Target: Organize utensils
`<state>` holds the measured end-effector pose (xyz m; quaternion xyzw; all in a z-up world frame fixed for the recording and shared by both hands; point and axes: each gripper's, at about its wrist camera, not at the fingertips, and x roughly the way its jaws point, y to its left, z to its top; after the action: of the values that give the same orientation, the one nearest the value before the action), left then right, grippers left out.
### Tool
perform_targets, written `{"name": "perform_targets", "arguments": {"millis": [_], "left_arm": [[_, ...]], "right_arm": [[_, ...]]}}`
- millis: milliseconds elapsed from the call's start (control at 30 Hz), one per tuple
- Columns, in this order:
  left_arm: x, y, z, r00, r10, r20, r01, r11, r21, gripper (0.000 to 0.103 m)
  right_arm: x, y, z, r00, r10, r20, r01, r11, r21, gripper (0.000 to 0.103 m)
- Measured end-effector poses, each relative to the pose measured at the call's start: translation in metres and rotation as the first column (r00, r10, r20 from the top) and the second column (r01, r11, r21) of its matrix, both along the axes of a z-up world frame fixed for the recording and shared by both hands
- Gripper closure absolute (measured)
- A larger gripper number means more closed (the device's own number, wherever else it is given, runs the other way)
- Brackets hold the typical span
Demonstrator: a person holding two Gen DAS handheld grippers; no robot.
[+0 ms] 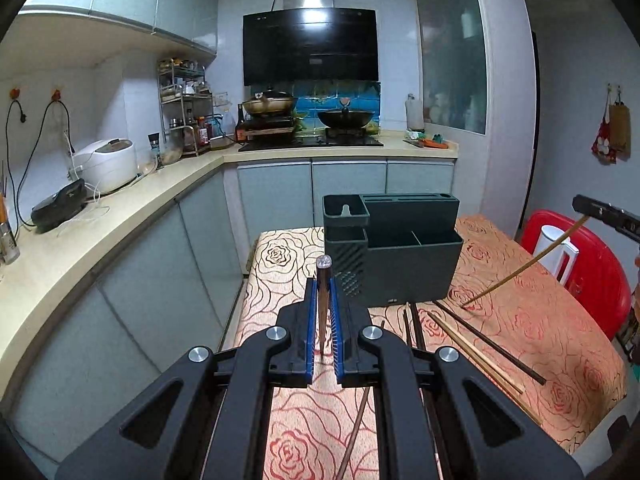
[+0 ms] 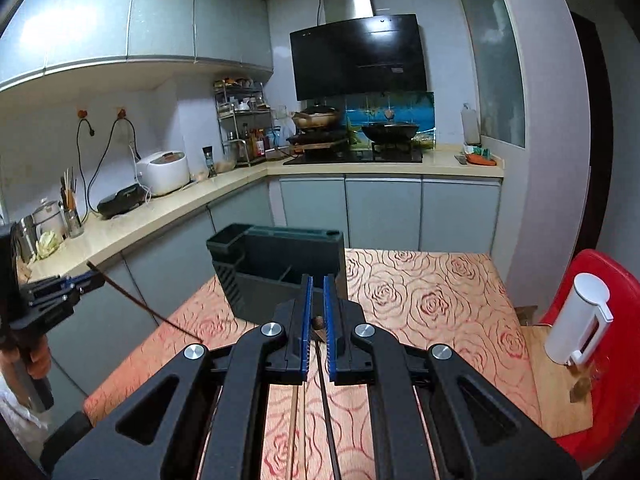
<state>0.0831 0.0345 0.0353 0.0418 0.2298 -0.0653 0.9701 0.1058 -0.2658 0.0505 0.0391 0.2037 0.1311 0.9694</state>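
Grey-cabinet kitchen [image 1: 276, 196], black range hood [image 1: 311, 46]

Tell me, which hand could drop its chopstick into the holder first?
Probably the right gripper: shut on a chopstick, it lines up with the holder and its open bin; the left gripper sits off aside.

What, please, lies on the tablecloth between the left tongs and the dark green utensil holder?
In the left wrist view, only bare rose-patterned tablecloth separates left tongs from dark green utensil holder.

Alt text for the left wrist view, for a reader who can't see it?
The left gripper grips one chopstick upright before a dark green utensil holder on a rose-patterned tablecloth. Loose chopsticks lie right; kitchen counters behind.
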Motion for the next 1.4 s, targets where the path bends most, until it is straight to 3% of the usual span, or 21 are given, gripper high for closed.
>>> {"name": "perform_targets", "arguments": {"millis": [300,767,1067,1400], "left_arm": [[0.026,-0.003,0.027,0.999,-0.049,-0.013,0.049,0.999,0.002,0.097],[0.057,-0.024,0.095,0.990,-0.136,0.026,0.137,0.990,-0.022,0.097],[0.100,-0.051,0.137,0.984,-0.169,0.062,0.172,0.984,-0.040,0.097],[0.150,-0.079,0.136,0.981,-0.186,0.054,0.189,0.981,-0.043,0.097]], "right_arm": [[0.028,0.002,0.031,1.000,0.014,-0.017,-0.013,0.999,0.033,0.097],[0.053,0.015,0.082,0.999,0.021,0.029,-0.021,1.000,-0.006,0.097],[0.089,0.022,0.122,0.995,0.010,0.103,-0.010,1.000,-0.001,0.097],[0.135,0.030,0.137,0.993,0.021,0.114,-0.023,1.000,0.021,0.097]]}}
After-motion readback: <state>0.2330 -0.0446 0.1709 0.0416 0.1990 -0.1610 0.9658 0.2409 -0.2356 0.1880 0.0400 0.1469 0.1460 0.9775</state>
